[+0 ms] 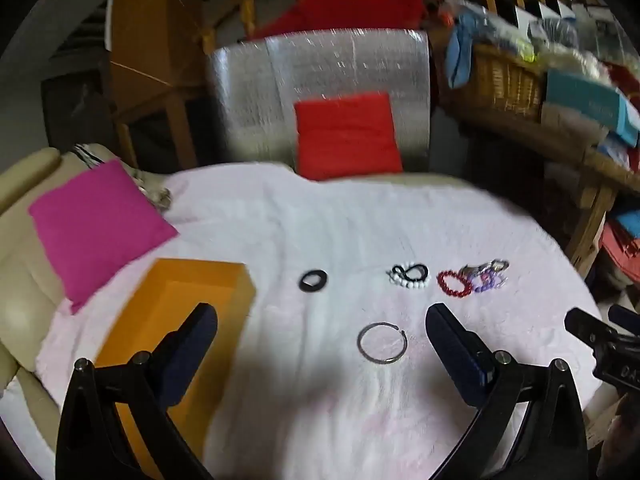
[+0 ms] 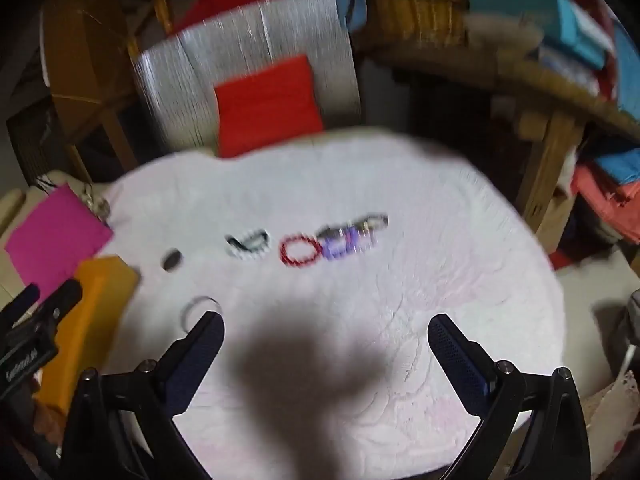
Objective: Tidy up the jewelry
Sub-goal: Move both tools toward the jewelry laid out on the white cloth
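Jewelry lies on a pale pink cloth (image 1: 320,220). A thin silver bangle (image 1: 382,343) lies just ahead of my open, empty left gripper (image 1: 322,320), between its fingers. Farther off in a row are a black ring (image 1: 313,280), a black-and-white bead bracelet (image 1: 409,275), a red bead bracelet (image 1: 454,283) and a purple and silver piece (image 1: 489,274). An open orange box (image 1: 176,320) sits at the left, under the left finger. My right gripper (image 2: 326,328) is open and empty above the cloth; the red bracelet (image 2: 298,254) lies ahead of it in a blurred view.
A pink cushion (image 1: 96,228) lies at the far left on a beige sofa (image 1: 16,280). A red cushion (image 1: 346,136) leans on a silver panel (image 1: 256,92) at the back. A wicker basket (image 1: 500,80) and a cluttered wooden shelf (image 1: 592,152) stand at the right.
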Demonstrator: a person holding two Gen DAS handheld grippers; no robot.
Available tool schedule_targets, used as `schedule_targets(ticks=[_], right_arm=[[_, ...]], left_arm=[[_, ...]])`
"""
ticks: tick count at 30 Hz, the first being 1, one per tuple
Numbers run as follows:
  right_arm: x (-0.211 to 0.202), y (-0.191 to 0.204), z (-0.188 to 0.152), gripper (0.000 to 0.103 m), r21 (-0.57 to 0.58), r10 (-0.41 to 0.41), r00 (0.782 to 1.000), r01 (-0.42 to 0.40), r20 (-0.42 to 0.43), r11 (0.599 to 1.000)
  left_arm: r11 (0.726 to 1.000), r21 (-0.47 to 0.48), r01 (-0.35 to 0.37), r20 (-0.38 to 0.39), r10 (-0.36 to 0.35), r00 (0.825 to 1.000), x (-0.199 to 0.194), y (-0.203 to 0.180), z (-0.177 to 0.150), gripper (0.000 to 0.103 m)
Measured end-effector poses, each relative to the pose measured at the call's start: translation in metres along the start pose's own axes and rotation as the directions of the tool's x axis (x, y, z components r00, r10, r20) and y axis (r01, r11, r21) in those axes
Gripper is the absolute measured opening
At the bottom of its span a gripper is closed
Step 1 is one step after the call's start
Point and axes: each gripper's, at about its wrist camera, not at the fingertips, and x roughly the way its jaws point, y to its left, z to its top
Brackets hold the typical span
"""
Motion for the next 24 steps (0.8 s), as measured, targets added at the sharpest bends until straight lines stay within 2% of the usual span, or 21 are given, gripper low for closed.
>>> schedule_targets(ticks=[4, 8, 10, 15, 23, 24], right_arm=[[-0.027, 0.025, 0.0, 0.103, -0.055, -0.027, 0.999, 0.028, 0.025, 0.998], [-0.041, 0.038, -0.004, 0.103, -0.054, -0.043, 0.998, 0.045, 0.043, 0.997], [-0.045, 0.042, -0.006, 0.103, -0.047, -0.051, 0.998, 0.053, 0.048, 0.998], [-0.049, 0.051, -0.009, 0.103, -0.039, -0.048, 0.997, 0.05, 0.054, 0.998], [-0.042, 0.061, -0.012, 0.103, -0.047, -0.008, 0.999, 0.009, 0.036, 0.999], [-0.041, 0.062, -0.012, 0.103, -0.052, -0.006, 0.999, 0.008, 0.034, 0.999]], left_arm=[[1.0, -0.017, -0.002, 0.032, 0.003, 0.999, -0.037, 0.012, 0.0, 0.103], [1.0, -0.015, -0.019, 0.062, 0.02, 0.998, -0.057, 0.012, -0.006, 0.103], [1.0, -0.015, -0.015, 0.081, 0.016, 0.997, -0.066, 0.026, -0.001, 0.103], [0.999, -0.05, -0.016, 0.069, 0.019, 0.997, -0.069, 0.038, -0.003, 0.103], [0.998, -0.012, -0.058, 0.036, 0.058, 0.998, -0.069, 0.04, 0.003, 0.103], [0.998, -0.045, -0.047, 0.054, 0.049, 0.997, -0.066, 0.047, -0.002, 0.103]])
